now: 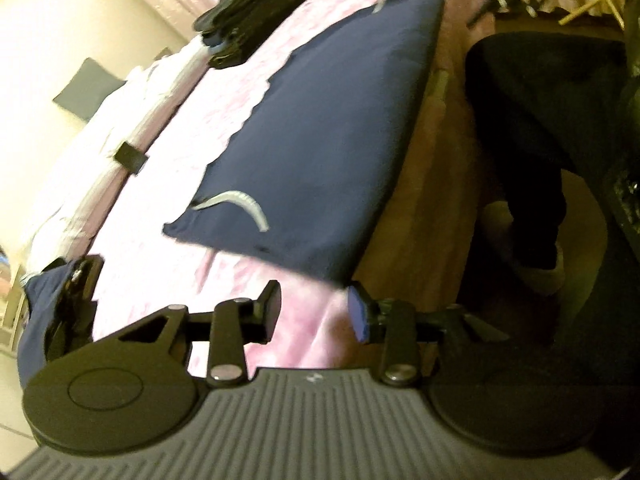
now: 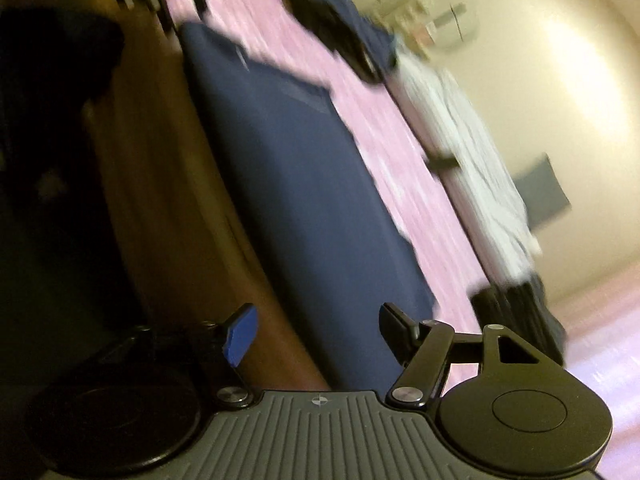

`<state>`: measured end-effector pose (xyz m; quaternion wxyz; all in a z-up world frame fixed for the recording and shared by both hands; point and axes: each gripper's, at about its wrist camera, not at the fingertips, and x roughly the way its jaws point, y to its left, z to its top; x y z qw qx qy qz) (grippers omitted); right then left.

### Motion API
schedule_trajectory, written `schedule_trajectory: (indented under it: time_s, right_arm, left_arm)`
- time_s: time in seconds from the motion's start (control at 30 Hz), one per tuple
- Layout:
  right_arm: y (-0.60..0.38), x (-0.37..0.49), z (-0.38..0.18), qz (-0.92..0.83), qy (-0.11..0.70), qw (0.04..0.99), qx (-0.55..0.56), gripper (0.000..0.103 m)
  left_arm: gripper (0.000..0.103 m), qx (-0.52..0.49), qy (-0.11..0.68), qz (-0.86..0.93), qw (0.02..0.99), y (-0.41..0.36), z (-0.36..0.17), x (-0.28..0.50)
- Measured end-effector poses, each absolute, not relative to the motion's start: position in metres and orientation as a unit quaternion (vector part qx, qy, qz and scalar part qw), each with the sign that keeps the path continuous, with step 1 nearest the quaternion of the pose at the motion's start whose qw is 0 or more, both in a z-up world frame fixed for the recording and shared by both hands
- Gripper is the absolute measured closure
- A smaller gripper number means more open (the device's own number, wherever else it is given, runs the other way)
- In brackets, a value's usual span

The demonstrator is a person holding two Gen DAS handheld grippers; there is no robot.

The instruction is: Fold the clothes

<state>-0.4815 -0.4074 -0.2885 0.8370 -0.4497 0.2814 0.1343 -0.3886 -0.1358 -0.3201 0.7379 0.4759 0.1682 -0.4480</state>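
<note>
A navy garment (image 1: 320, 148) with a grey curved stripe lies flat along the near edge of the pink bedspread (image 1: 224, 128). My left gripper (image 1: 314, 308) is open and empty, just short of the garment's near corner. In the right wrist view the same navy garment (image 2: 296, 184) stretches away along the bed edge. My right gripper (image 2: 316, 332) is open and empty, over the garment's near end and the wooden bed side. The right view is blurred by motion.
A stack of dark folded clothes (image 1: 248, 12) sits at the far side of the bed, and shows in the right view (image 2: 344, 36). Another navy piece (image 1: 44, 304) hangs at the left. White bedding (image 2: 472, 152) lies beyond. A person's dark trouser leg (image 1: 536, 120) stands beside the bed.
</note>
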Motion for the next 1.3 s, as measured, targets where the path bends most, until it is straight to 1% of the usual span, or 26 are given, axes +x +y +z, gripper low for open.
schedule_trajectory:
  time_s: [0.13, 0.2, 0.43, 0.47, 0.5, 0.53, 0.6, 0.67, 0.73, 0.8, 0.97, 1.07, 1.13, 1.17, 1.2, 1.23, 1.3]
  right_arm:
    - [-0.359, -0.457, -0.296, 0.188, 0.253, 0.838, -0.445, 0.037]
    - [-0.339, -0.447, -0.3, 0.208, 0.244, 0.833, -0.451, 0.037]
    - [-0.286, -0.42, -0.316, 0.251, 0.234, 0.809, -0.477, 0.037]
    - [-0.282, -0.416, -0.318, 0.256, 0.233, 0.806, -0.48, 0.039]
    - [-0.28, -0.413, -0.319, 0.259, 0.234, 0.803, -0.482, 0.053]
    - [-0.278, -0.409, -0.321, 0.26, 0.238, 0.801, -0.483, 0.07]
    - [-0.277, -0.403, -0.318, 0.261, 0.244, 0.805, -0.474, 0.077]
    - [-0.279, -0.398, -0.312, 0.261, 0.249, 0.814, -0.455, 0.089]
    - [-0.282, -0.402, -0.302, 0.258, 0.247, 0.825, -0.439, 0.091]
    - [-0.285, -0.406, -0.292, 0.253, 0.245, 0.836, -0.421, 0.092]
    - [-0.288, -0.413, -0.271, 0.239, 0.248, 0.852, -0.394, 0.092]
    - [-0.288, -0.414, -0.268, 0.238, 0.253, 0.854, -0.388, 0.092]
    - [-0.288, -0.416, -0.267, 0.239, 0.256, 0.855, -0.382, 0.092]
    - [-0.288, -0.417, -0.268, 0.24, 0.256, 0.856, -0.38, 0.092]
    - [-0.289, -0.415, -0.267, 0.241, 0.257, 0.858, -0.374, 0.092]
    - [-0.291, -0.413, -0.267, 0.241, 0.257, 0.861, -0.367, 0.092]
    - [-0.297, -0.415, -0.263, 0.239, 0.252, 0.873, -0.341, 0.092]
  left_arm:
    - [0.068, 0.473, 0.163, -0.436, 0.748, -0.121, -0.313, -0.39]
    - [0.065, 0.475, 0.161, -0.431, 0.751, -0.114, -0.312, -0.389]
    - [0.065, 0.46, 0.162, -0.433, 0.758, -0.106, -0.311, -0.377]
    - [0.065, 0.459, 0.161, -0.435, 0.758, -0.107, -0.312, -0.374]
    - [0.063, 0.459, 0.158, -0.438, 0.757, -0.108, -0.313, -0.372]
    - [0.062, 0.459, 0.155, -0.44, 0.756, -0.109, -0.314, -0.369]
    - [0.053, 0.461, 0.148, -0.443, 0.754, -0.112, -0.315, -0.364]
    - [0.051, 0.468, 0.139, -0.448, 0.749, -0.116, -0.315, -0.358]
    - [0.049, 0.483, 0.12, -0.451, 0.741, -0.122, -0.318, -0.353]
    - [0.04, 0.506, 0.09, -0.453, 0.729, -0.129, -0.323, -0.347]
    - [0.038, 0.55, 0.005, -0.474, 0.687, -0.145, -0.333, -0.336]
    - [0.039, 0.561, -0.029, -0.497, 0.661, -0.152, -0.336, -0.33]
    - [0.045, 0.566, -0.045, -0.514, 0.643, -0.156, -0.338, -0.326]
    - [0.063, 0.566, -0.045, -0.522, 0.637, -0.158, -0.337, -0.325]
    - [0.086, 0.565, -0.042, -0.528, 0.632, -0.161, -0.336, -0.323]
    - [0.091, 0.565, -0.035, -0.531, 0.631, -0.164, -0.334, -0.322]
    - [0.094, 0.568, -0.034, -0.528, 0.63, -0.17, -0.328, -0.322]
